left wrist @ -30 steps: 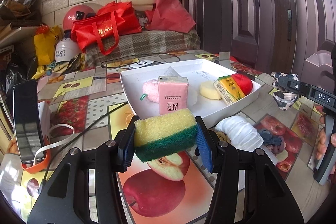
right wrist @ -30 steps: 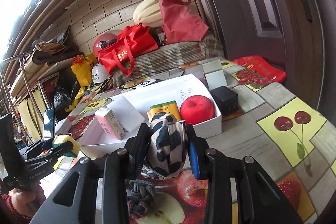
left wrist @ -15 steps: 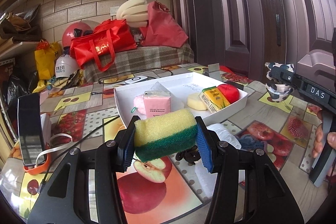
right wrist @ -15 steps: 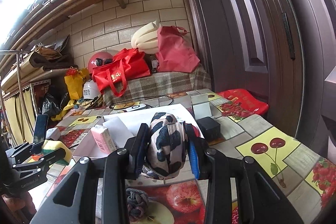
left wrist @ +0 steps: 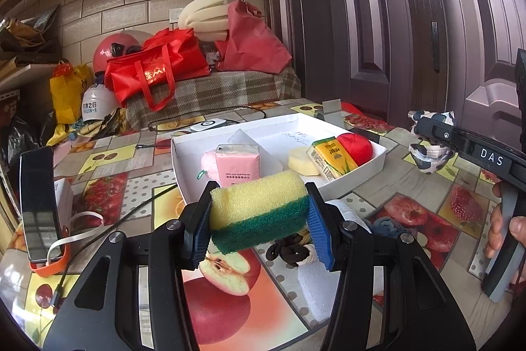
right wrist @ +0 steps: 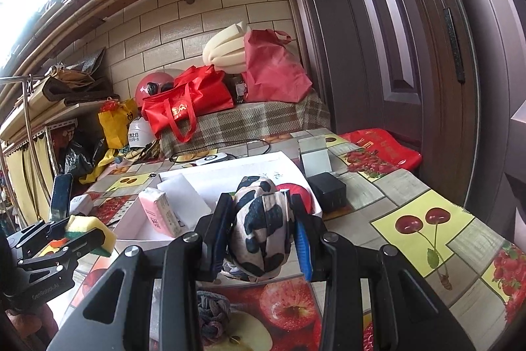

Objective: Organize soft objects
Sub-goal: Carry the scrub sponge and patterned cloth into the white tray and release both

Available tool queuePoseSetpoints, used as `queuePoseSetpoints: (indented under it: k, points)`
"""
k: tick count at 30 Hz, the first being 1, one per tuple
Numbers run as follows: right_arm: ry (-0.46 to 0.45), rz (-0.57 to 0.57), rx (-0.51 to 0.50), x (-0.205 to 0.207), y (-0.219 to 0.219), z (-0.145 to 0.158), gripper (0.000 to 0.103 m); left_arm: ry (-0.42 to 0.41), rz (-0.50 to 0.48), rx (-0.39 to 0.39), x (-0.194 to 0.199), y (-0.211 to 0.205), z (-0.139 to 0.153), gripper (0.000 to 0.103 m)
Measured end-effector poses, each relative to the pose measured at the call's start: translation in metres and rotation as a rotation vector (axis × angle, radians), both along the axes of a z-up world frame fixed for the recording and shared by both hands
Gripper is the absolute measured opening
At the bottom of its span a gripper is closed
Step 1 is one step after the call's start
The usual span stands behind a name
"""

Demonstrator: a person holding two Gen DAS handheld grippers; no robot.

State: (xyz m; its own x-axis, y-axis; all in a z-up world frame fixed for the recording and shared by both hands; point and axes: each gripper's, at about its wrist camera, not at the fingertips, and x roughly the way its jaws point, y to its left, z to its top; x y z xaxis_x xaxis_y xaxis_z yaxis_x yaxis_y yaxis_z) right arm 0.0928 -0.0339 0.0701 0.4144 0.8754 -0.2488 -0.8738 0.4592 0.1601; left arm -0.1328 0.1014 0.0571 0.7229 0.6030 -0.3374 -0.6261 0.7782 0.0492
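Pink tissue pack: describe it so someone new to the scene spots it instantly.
Find the white tray on the fruit-print table. At its left end the pink tissue pack stands upright in front of a fluffy pink puff. It is the only flat-sided pink block there; the other pack is yellow-green.

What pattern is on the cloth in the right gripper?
Black-and-white cow patches on the cloth, clearest in the right wrist view.
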Motion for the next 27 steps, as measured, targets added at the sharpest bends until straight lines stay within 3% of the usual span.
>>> queuePoseSetpoints:
  k: [4,12,24,27]
  points:
    - [0.019,-0.011,-0.016,0.006,0.001,-0.003,0.035,-0.002,0.001,-0.019,0.006,0.016,0.0,0.051]
    - [-0.091,-0.011,-0.1,0.009,0.023,-0.005,0.035,-0.001,0.011,-0.017,0.023,0.04,0.0,0.051]
    - [-0.146,0.173,-0.111,0.001,0.07,-0.005,0.035,-0.014,0.018,-0.052,0.046,0.071,0.001,0.052]
    - [-0.111,0.187,-0.123,0.006,0.088,-0.006,0.035,-0.025,0.029,-0.068,0.05,0.081,0.001,0.052]
